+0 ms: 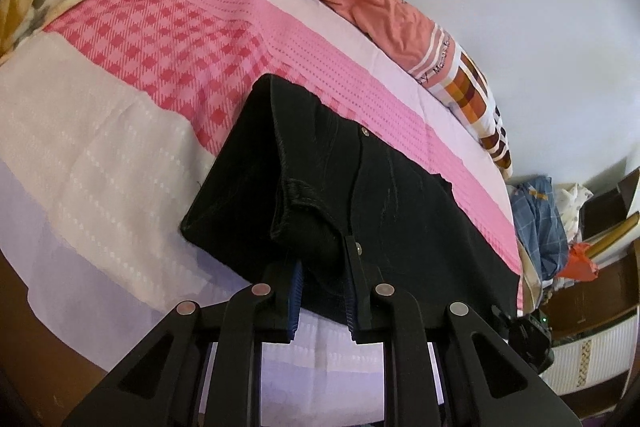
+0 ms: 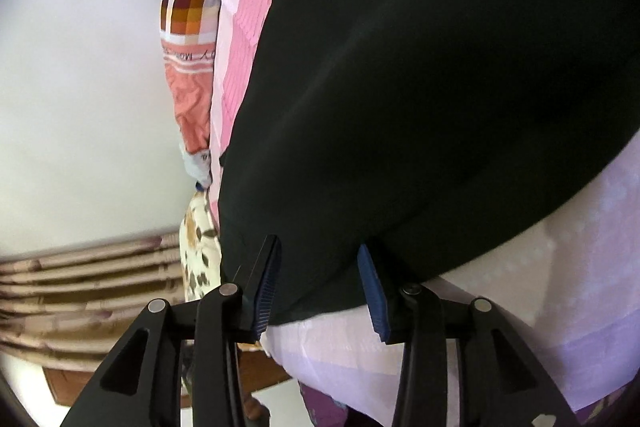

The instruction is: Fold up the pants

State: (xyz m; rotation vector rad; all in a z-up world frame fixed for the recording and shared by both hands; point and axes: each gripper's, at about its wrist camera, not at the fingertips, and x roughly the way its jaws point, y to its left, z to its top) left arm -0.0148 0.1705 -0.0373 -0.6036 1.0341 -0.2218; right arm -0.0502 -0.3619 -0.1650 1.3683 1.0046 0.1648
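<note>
Black pants [image 1: 360,195] lie on a pink bed [image 1: 168,39]. Left claw [image 1: 322,291] is clamped on their waistband; right claw [image 2: 320,283] sits half-open around the hem, ungripped. Lifting now could drag the fabric crooked.

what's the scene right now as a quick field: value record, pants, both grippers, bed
pants: black pants, lying on the bed, near edge gathered
left gripper: left gripper shut on the pants' bunched edge
right gripper: right gripper, pants edge between its parted blue pads, grip unclear
bed: pink checked bedspread
bedding: folded quilt along the wall
</note>
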